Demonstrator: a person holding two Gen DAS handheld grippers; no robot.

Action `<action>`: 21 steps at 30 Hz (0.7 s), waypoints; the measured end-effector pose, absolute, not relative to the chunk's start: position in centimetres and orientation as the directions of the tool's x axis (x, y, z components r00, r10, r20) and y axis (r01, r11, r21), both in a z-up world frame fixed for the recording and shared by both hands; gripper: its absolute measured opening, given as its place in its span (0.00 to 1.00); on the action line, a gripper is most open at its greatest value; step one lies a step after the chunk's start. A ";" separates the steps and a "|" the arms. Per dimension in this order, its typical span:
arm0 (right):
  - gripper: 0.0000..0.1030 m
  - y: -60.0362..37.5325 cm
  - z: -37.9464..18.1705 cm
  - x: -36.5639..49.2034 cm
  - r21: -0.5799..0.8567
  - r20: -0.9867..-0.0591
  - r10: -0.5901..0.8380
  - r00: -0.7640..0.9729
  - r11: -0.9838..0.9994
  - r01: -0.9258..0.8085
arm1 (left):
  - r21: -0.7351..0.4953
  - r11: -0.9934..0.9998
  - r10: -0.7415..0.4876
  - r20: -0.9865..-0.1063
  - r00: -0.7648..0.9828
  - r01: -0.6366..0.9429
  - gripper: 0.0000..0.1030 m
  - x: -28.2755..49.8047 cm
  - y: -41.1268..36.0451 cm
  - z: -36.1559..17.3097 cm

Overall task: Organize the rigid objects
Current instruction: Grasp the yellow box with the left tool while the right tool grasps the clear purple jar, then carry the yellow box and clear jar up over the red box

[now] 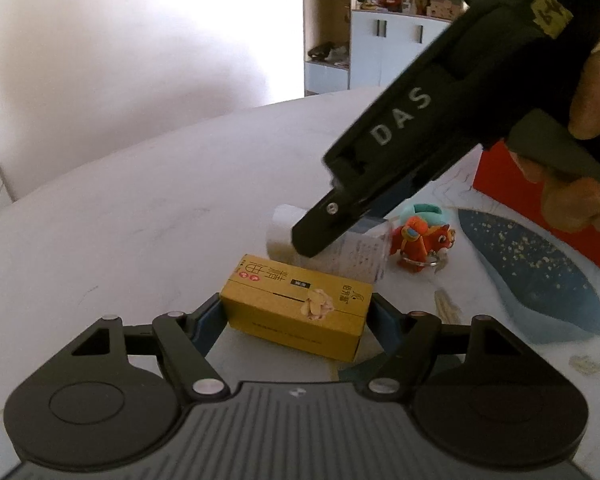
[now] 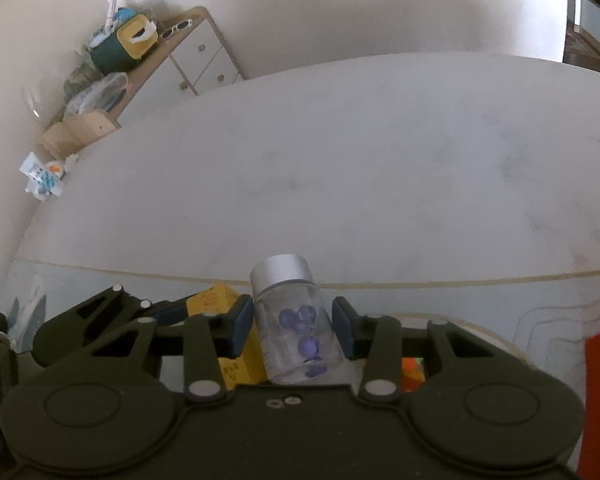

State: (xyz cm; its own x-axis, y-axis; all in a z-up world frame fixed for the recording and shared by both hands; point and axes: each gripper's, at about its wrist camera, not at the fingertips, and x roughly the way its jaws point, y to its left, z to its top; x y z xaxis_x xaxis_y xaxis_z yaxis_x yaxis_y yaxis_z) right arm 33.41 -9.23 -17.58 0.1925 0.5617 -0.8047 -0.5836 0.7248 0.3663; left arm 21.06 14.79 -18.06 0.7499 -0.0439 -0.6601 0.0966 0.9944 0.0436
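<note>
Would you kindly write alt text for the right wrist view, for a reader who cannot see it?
A clear bottle with a silver cap, holding purple capsules, stands tilted between the right gripper fingers, the left pad touching it and the right one close beside it. A yellow box shows behind the left finger, on a pale table.

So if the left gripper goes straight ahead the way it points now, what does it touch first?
The yellow box, which already sits between the left gripper pads. Beyond it lies the clear bottle under the right gripper; how far apart they are is unclear.
</note>
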 end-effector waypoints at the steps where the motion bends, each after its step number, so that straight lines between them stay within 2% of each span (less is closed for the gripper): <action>1: 0.41 -9.5 -17.3 33.1 0.370 -0.802 0.564 0.195 0.726 -0.580 | 0.040 0.995 -0.043 -0.659 0.751 0.093 0.73 20.9 14.7 -17.8; 21: 0.41 -19.2 -9.7 28.8 0.394 -0.731 0.605 0.317 0.753 -0.528 | 0.007 0.997 -0.057 -0.616 0.785 0.078 0.73 17.2 9.1 -9.9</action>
State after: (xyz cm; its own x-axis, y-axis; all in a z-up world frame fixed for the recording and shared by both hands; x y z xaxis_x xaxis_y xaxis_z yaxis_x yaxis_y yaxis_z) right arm 28.79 -19.19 -9.74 0.3170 0.6045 -0.7308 -0.5278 0.7526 0.3937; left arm 17.19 9.06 -9.91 0.7854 -0.0565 -0.6164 0.0775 0.9970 0.0073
